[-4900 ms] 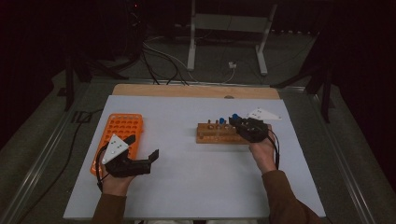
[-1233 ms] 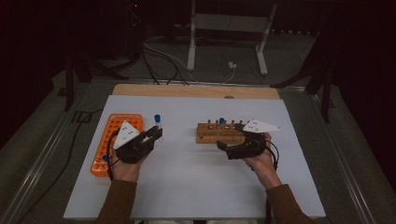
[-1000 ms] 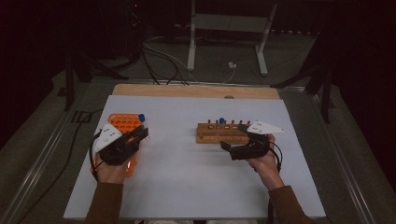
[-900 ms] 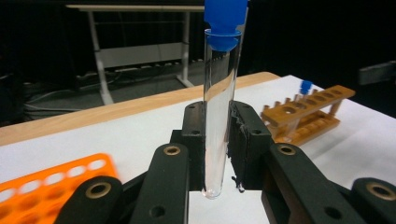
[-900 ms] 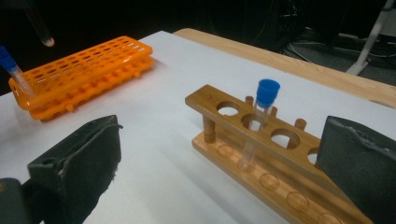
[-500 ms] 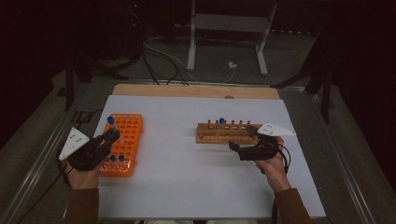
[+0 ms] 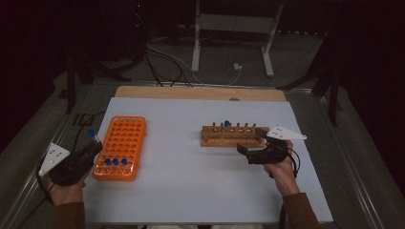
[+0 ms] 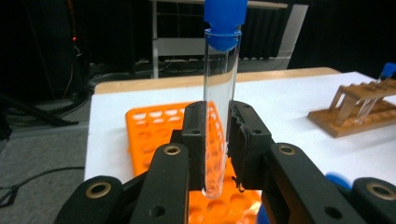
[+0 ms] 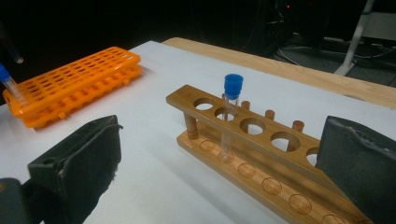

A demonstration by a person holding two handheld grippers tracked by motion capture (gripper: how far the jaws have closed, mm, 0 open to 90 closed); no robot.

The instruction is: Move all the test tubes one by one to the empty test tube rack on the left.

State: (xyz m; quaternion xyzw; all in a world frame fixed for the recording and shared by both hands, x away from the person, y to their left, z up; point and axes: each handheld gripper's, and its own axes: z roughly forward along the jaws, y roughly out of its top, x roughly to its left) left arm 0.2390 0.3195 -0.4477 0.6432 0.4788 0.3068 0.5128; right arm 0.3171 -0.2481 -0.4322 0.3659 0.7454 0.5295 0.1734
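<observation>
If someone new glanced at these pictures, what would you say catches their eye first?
Probably the bright orange rack at the table's left, with three blue-capped tubes in its near row. Just beside its near left corner, the left tool is clamped on a clear test tube with a blue cap, held upright. At the right, one capped tube stands in the wooden rack, with the right tool open beside it.

Clear test tube [image 8: 217,107] with blue cap, orange rack [image 7: 121,145], brown wooden rack [image 7: 234,136], black tongs [image 8: 217,154], white counter [image 7: 200,181].
</observation>
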